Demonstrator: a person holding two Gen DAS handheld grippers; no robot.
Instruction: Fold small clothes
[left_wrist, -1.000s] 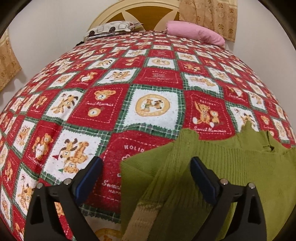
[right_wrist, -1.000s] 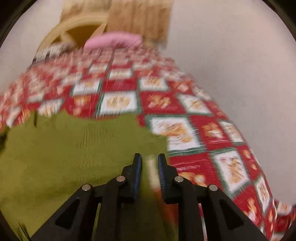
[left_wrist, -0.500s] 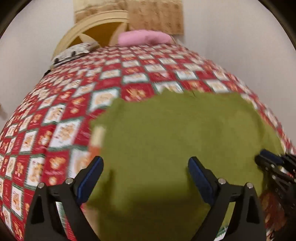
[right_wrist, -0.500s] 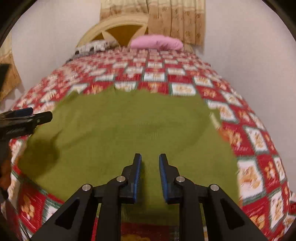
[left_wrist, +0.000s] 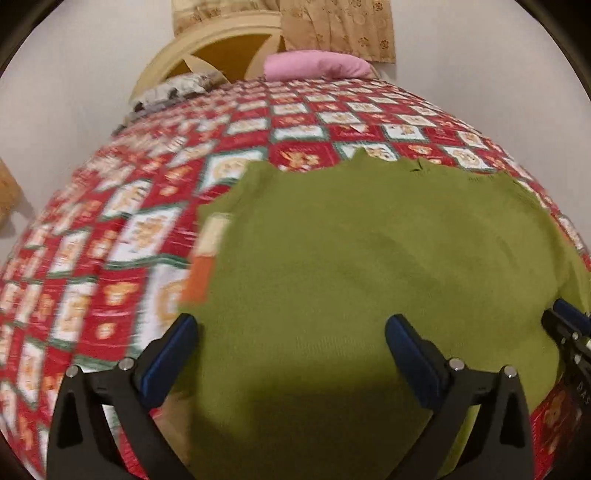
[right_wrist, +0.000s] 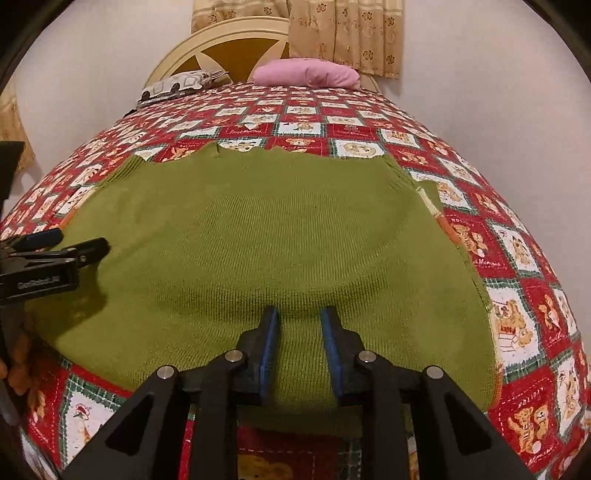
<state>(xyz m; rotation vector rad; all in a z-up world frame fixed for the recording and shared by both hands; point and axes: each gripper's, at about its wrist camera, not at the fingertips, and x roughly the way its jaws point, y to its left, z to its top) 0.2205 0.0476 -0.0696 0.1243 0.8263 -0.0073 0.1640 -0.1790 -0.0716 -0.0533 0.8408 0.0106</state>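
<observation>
A big bed (right_wrist: 517, 266) fills the room, and it wears a red, white and green quilt with little bears in squares.

Closest to us are the two grippers. The right gripper (right_wrist: 298, 332) hangs low over the near edge of a green knitted sweater (right_wrist: 258, 229). Its fingers (right_wrist: 269, 343) are a little apart and are opening. The green knit lies under the gap, but the pads do not press on it, so nothing is held. The left gripper (left_wrist: 290, 338) has its fingers (left_wrist: 173, 350) spread very wide and still opening. The sweater lies below them too, and they do not pinch it.

The sweater lies flat on the quilt, right in front of both grippers. It stretches from side to side, so its long way runs across the bed, from one hand to the other. Its near hem is just by the right gripper's fingers, and its bumpy far edge points up the bed. A pale and orange strip (left_wrist: 205, 258) peeks out at its left side, but it is blurry and I cannot tell what it is. Each gripper sits near its own side of the sweater, so each is close to one end for a fold.

Far away are a round cream headboard (right_wrist: 221, 40), a pink pillow (right_wrist: 306, 74), a grey patterned pillow (right_wrist: 177, 86) and tan curtains (right_wrist: 343, 33).
</observation>
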